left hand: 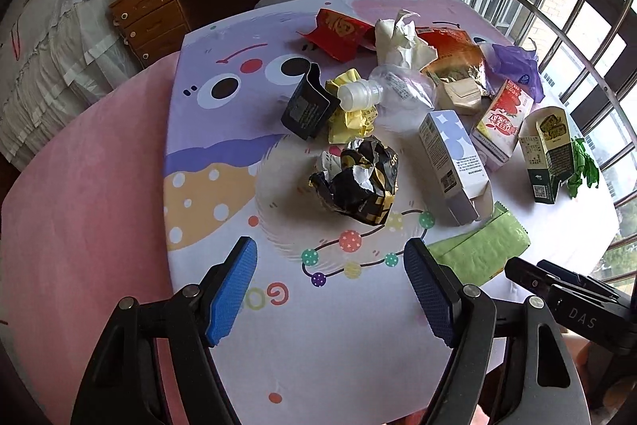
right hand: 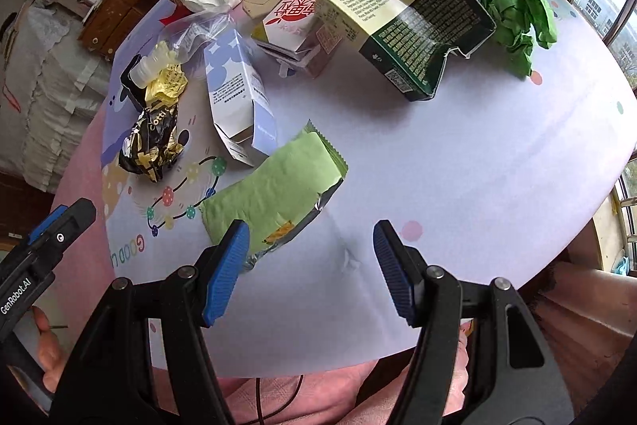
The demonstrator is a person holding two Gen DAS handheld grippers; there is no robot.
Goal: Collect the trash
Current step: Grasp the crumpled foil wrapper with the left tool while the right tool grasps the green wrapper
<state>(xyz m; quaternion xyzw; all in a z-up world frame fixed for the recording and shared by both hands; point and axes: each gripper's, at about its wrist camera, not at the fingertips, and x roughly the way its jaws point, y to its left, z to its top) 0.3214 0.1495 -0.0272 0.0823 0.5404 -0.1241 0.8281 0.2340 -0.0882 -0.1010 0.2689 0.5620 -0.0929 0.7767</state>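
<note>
Both of your grippers hang over the near edge of the table (right hand: 438,154), jaws spread wide and holding nothing — no piece of trash is picked up yet, so by all appearances you are at the approach step. The left gripper (left hand: 330,289) faces the crumpled black-and-gold wrapper (left hand: 356,182), which lies apart from the pile. The right gripper (right hand: 310,265) has its left fingertip (right hand: 225,273) over the corner of the flat green wrapper (right hand: 274,194). No bin shows in either view. Next, choose one item, lower until the pads straddle it, then close — the flat wrapper likely needs an edge-on pinch.
</note>
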